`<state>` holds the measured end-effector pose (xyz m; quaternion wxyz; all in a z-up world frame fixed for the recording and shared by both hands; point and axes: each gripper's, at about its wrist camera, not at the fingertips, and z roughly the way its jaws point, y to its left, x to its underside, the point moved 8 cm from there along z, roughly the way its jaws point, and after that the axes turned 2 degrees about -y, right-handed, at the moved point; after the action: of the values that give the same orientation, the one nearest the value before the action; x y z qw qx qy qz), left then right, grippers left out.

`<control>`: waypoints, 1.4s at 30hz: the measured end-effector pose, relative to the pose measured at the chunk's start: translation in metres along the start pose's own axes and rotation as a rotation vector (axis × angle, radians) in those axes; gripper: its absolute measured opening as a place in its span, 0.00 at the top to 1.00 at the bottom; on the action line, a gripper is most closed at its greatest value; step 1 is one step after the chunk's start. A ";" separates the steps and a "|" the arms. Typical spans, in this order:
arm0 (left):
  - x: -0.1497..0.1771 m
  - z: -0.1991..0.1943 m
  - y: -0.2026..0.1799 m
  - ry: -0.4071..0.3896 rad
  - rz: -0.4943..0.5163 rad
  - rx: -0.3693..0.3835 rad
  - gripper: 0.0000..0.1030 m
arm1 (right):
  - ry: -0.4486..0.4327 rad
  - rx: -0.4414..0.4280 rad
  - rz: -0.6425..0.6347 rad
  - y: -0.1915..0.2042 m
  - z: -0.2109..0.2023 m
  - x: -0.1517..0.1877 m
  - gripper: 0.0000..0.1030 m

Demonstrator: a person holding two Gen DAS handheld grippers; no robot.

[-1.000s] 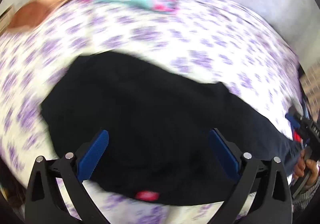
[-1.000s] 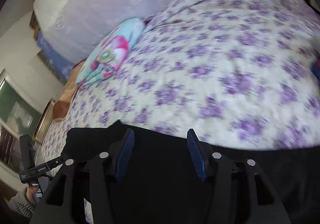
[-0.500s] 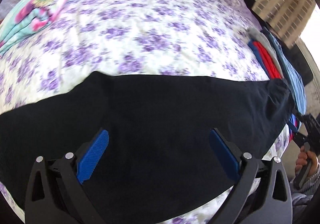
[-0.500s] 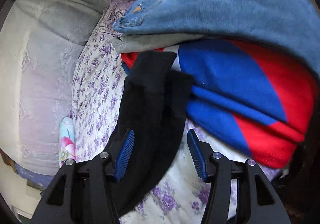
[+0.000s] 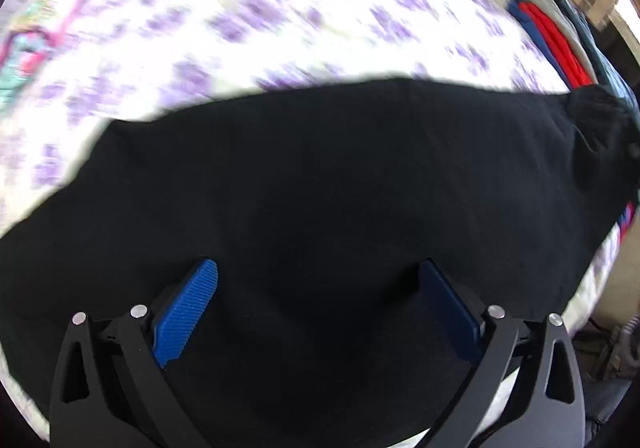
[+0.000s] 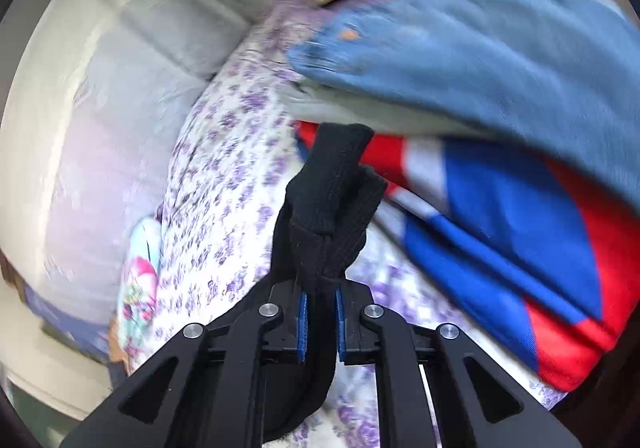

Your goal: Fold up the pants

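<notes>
Right claw (image 6: 319, 322): the jaws are closing, and the blue pads are already pressed on a bunched end of the black pants (image 6: 328, 204); half a second ago the same fabric lay loose between parted pads, so a grasp has just been made.
Left claw (image 5: 318, 312): released, with the pads set wide apart and nothing pinched; it is held above the broad middle of the pants, as it was in the earlier views.
Pants, left view (image 5: 320, 184): spread flat across the bed, filling the frame from 9 o'clock to 3 o'clock, with the gathered end at 2 o'clock; a second ago a shorter, more crumpled shape was seen.
Pants, right view: the gripped end stands up out of the claw toward 12 o'clock, touching the edge of the red and blue garment (image 6: 520, 248).
Bed (image 5: 280, 16): a floral purple sheet is seen beyond the pants, from 10 o'clock to 1 o'clock.
Clothes pile: a blue denim piece (image 6: 480, 60) lies on top of the red and blue garment, at 1 to 4 o'clock in the right view, just beside the gripped end.
Meaning for the task: one end is judged secured, so a fold toward the other end can be started once the left claw has taken its own hold.
Risk: the neighbouring pile may be snagged when the end is lifted.
</notes>
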<state>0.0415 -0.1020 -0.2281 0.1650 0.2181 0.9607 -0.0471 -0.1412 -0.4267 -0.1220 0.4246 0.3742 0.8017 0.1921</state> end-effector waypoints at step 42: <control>0.136 -0.104 0.279 -0.212 -0.633 -0.091 0.05 | 0.411 -0.142 -1.084 0.273 0.093 0.232 0.52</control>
<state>0.0168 0.2212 -0.1815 0.2505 -0.1049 0.9594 -0.0756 -0.0284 -0.0747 -0.1285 0.3221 -0.1638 0.9299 0.0691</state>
